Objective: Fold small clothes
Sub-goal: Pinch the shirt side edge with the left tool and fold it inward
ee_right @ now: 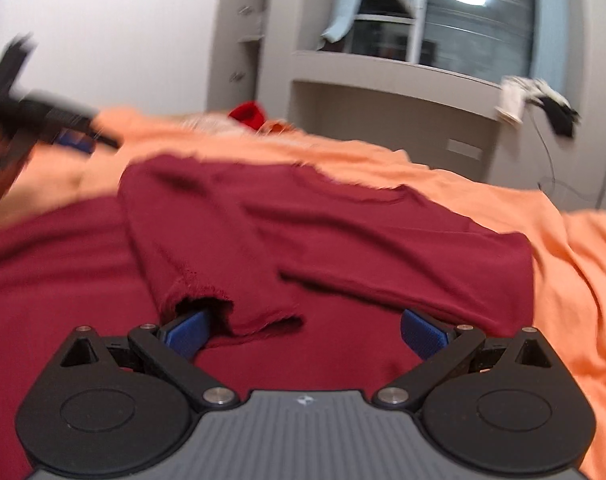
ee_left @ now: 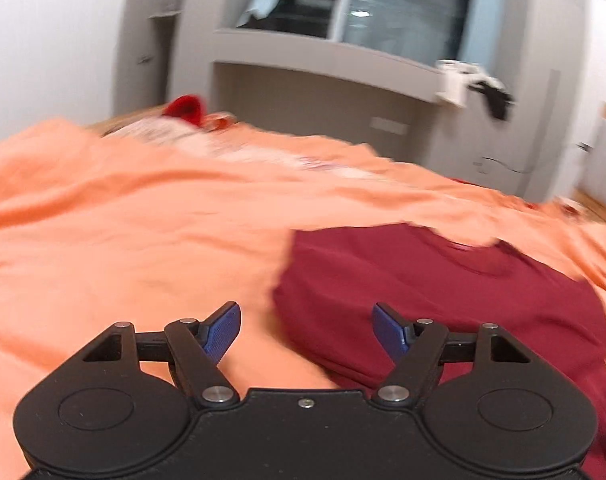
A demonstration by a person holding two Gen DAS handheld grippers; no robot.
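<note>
Bedsheet [ee_left: 103, 240], orange, serves as the folding surface. Left gripper [ee_left: 306, 330] hovers released over the dark red shirt [ee_left: 423, 300] edge. Right gripper [ee_right: 301, 332] is spread wide, empty, its folded sleeve [ee_right: 223, 272] draped over one finger, likely just laid inward.

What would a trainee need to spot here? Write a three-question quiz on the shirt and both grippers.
1. True or false: the right gripper is clamped shut on the dark red shirt.
2. What does the shirt lie on? A) orange bedsheet B) wooden table C) grey carpet
3. Fill in: the folded-over sleeve ends right in front of the right gripper's ____ finger.

Key
1. False. Its jaws stand wide apart; the left gripper is open too.
2. A, the orange bedsheet.
3. Left; the cuff drapes over that blue fingertip.
</note>
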